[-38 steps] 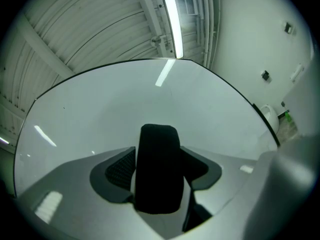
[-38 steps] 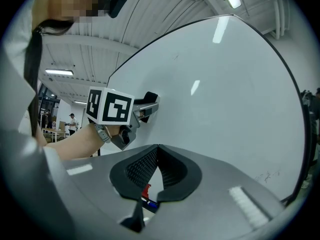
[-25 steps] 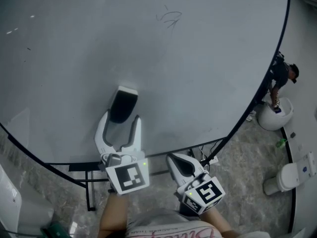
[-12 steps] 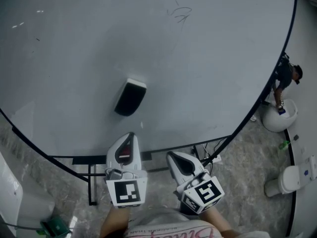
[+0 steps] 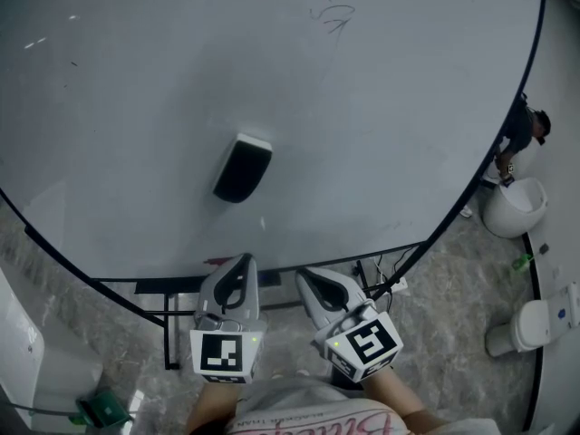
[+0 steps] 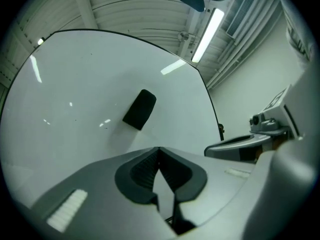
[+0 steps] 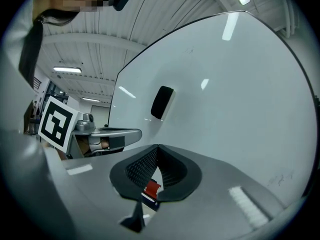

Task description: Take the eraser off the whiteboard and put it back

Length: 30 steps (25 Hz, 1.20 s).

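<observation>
Eraser (image 5: 242,169) on whiteboard (image 5: 381,98); below it, left gripper (image 5: 239,261) just closed, empty; right gripper (image 5: 305,275) closed, empty.

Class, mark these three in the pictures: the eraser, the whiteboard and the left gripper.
eraser (image 5: 242,168): head view, middle of its black back.
whiteboard (image 5: 390,125): head view, bare white surface.
left gripper (image 6: 159,149): left gripper view, where its just-closed jaw tips meet, nothing between them.
</observation>
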Each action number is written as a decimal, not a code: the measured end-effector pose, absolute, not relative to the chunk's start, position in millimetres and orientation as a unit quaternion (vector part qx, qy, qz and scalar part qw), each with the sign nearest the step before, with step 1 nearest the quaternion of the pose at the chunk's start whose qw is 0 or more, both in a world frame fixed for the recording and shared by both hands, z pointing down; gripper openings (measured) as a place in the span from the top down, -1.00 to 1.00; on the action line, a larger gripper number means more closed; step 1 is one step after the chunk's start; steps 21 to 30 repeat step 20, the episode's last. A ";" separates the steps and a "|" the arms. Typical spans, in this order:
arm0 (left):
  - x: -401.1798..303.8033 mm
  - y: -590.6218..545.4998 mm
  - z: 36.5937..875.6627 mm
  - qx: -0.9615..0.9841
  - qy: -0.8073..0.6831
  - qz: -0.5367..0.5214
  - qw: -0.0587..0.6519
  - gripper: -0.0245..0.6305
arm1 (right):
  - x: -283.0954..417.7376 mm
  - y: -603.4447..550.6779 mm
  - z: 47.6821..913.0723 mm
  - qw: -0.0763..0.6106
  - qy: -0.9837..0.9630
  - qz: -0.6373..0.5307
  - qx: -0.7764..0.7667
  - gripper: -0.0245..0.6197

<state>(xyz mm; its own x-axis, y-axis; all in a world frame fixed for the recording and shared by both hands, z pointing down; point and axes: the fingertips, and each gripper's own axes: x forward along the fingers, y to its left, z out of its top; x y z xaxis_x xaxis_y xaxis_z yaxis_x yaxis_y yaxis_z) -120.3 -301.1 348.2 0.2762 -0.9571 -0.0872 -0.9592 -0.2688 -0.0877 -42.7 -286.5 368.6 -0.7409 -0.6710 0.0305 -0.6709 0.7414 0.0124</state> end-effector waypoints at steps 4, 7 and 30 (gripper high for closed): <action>-121.6 -300.3 352.0 -0.801 0.596 0.017 0.049 0.93 | -51.9 -287.5 369.4 0.030 -0.934 -0.010 0.356 0.92; -121.1 -299.3 351.3 -0.803 0.594 0.026 0.036 0.93 | -55.2 -286.7 368.5 0.039 -0.934 -0.014 0.354 0.92; -117.8 -300.0 357.3 -0.811 0.583 0.036 0.026 0.93 | -52.3 -286.2 370.9 0.054 -0.932 -0.019 0.357 0.92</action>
